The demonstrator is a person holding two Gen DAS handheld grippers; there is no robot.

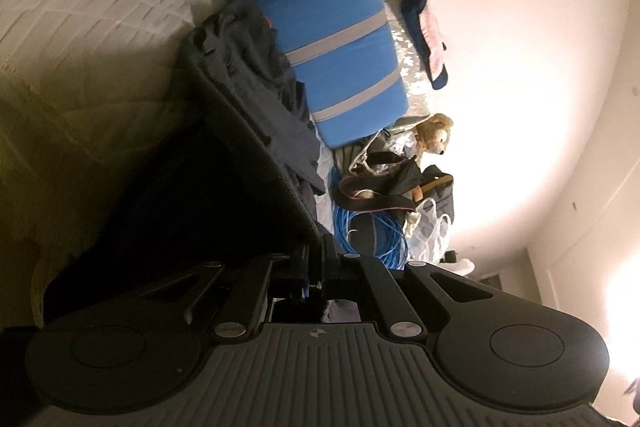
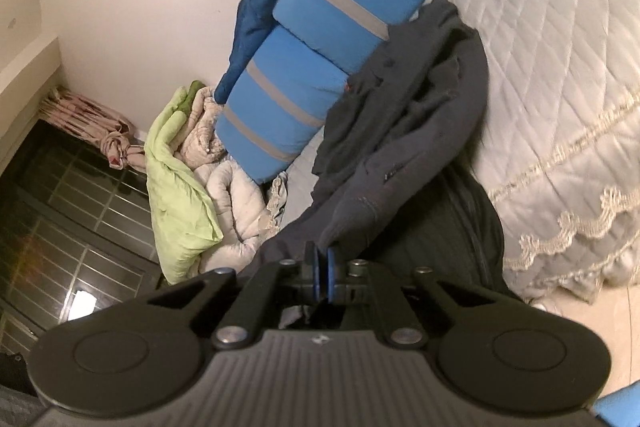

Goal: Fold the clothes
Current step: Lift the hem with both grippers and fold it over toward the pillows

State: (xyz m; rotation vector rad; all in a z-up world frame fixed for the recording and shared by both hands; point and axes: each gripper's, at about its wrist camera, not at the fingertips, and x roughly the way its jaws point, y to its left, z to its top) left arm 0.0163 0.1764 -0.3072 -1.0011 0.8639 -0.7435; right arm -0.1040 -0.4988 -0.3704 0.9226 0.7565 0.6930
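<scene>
Both the right gripper (image 2: 321, 264) and left gripper (image 1: 316, 259) have fingers pinched on the dark grey jacket (image 2: 408, 99), which lies crumpled on the quilted bed (image 2: 560, 67) against blue striped cushions (image 2: 320, 27), open quilt beside it.

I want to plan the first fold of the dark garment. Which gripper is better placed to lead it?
Likely the right gripper: it is shut on the dark garment's edge, cloth trailing over the bed. The left gripper is shut too, its hold unclear.
</scene>
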